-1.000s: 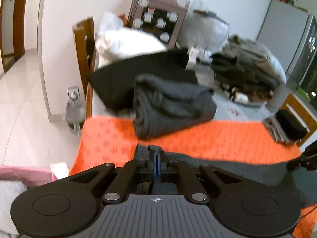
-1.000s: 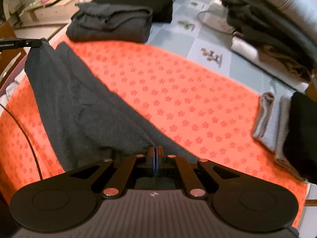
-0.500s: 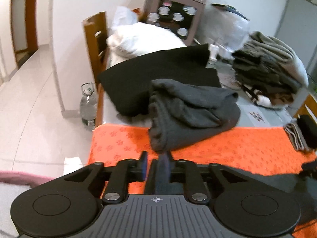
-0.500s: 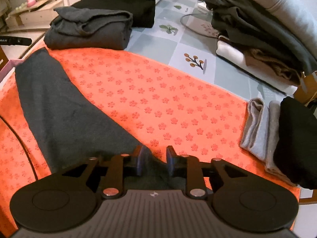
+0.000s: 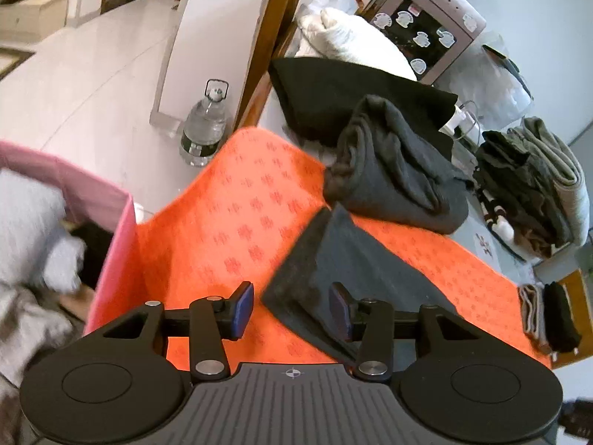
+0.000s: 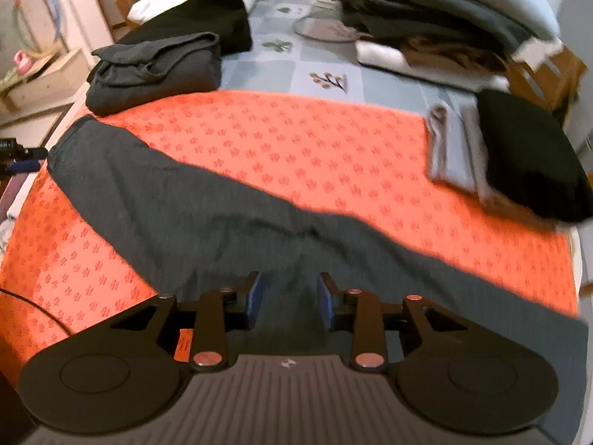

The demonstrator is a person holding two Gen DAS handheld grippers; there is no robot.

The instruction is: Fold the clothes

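Both grippers empty, jaws apart. Left gripper (image 5: 291,309) hovers over one end of the dark grey garment (image 6: 207,215), low centre of the left view; the right finger sits over the cloth edge, nothing pinched. Right gripper (image 6: 289,304) hangs over the garment's middle, bottom centre of the right view, also gripping nothing.

Garment lies as a long narrow strip, diagonal across the orange mat (image 6: 296,141), from the left edge toward lower right. Looks doubled lengthwise, but the frames are too blurred to be sure. It is not a compact bundle yet.

Progress, judging by the piles: a folded grey bundle (image 6: 155,70) sits at the mat's upper left, a black item (image 6: 200,29) behind it, and a small folded stack (image 6: 500,155) at right. A heap of clothes (image 6: 426,18) at upper right looks unfolded. The pink bin (image 5: 107,222) at left of the left view holds more cloth.

So: some pieces folded, this strip partway at best, the heap and bin left.
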